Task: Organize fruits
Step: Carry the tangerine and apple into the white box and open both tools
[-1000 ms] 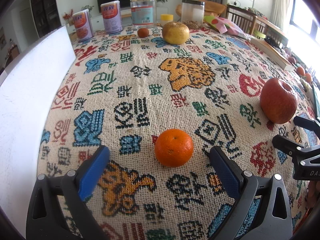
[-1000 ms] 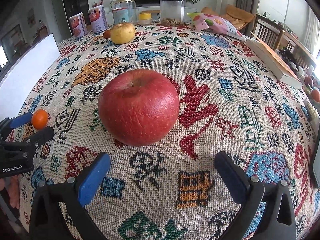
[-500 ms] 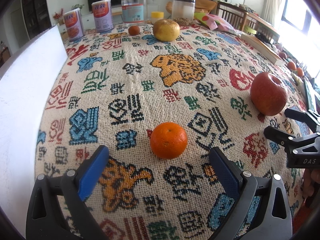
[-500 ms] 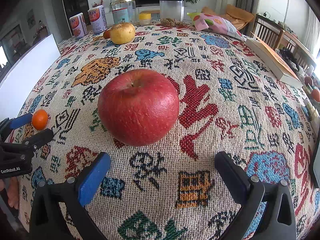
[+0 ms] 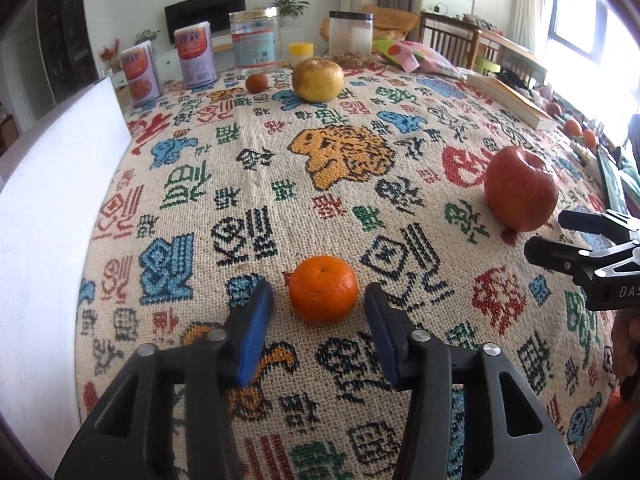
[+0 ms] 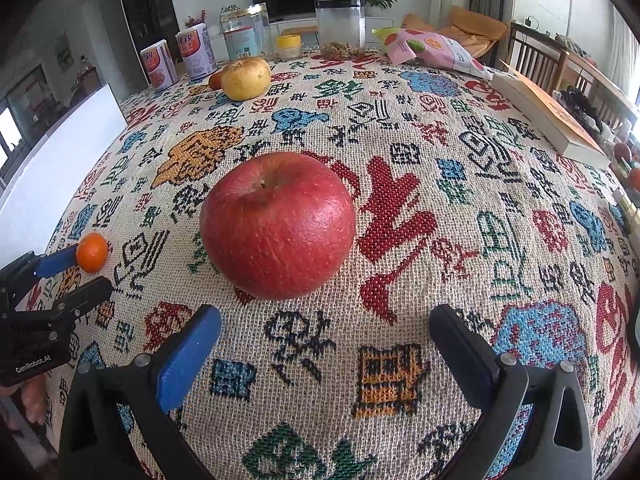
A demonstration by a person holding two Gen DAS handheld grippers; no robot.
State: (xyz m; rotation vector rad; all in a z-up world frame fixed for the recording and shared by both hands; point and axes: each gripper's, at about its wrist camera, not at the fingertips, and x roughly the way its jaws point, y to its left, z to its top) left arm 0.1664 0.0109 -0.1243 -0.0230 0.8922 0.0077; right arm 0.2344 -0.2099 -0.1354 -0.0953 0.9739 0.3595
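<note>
A small orange (image 5: pixel 323 294) lies on the patterned tablecloth (image 5: pixel 256 184). My left gripper (image 5: pixel 319 300) has its blue pads on either side of the orange's near half. Its jaws are closing, and a thin gap still shows on each side. The right wrist view shows that orange (image 6: pixel 92 252) at the left gripper's (image 6: pixel 90 270) tips. A big red apple (image 6: pixel 278 224) sits just ahead of my right gripper (image 6: pixel 326 328), which stands wide open and apart from it. The apple (image 5: pixel 520 188) and the right gripper (image 5: pixel 546 236) also show at the right of the left wrist view.
A yellow apple (image 5: pixel 317 80) and a small brownish fruit (image 5: pixel 256 83) sit at the far end. Behind them stand two tins (image 5: pixel 197 54), a labelled jar (image 5: pixel 254 40) and a clear container (image 5: pixel 351 34). A snack bag (image 6: pixel 432 50) and a book (image 6: pixel 548 116) lie right, a white board (image 5: pixel 52 184) left.
The left gripper's jaws have swung in from wide open to close around the orange. The right gripper and the apple have not moved.
</note>
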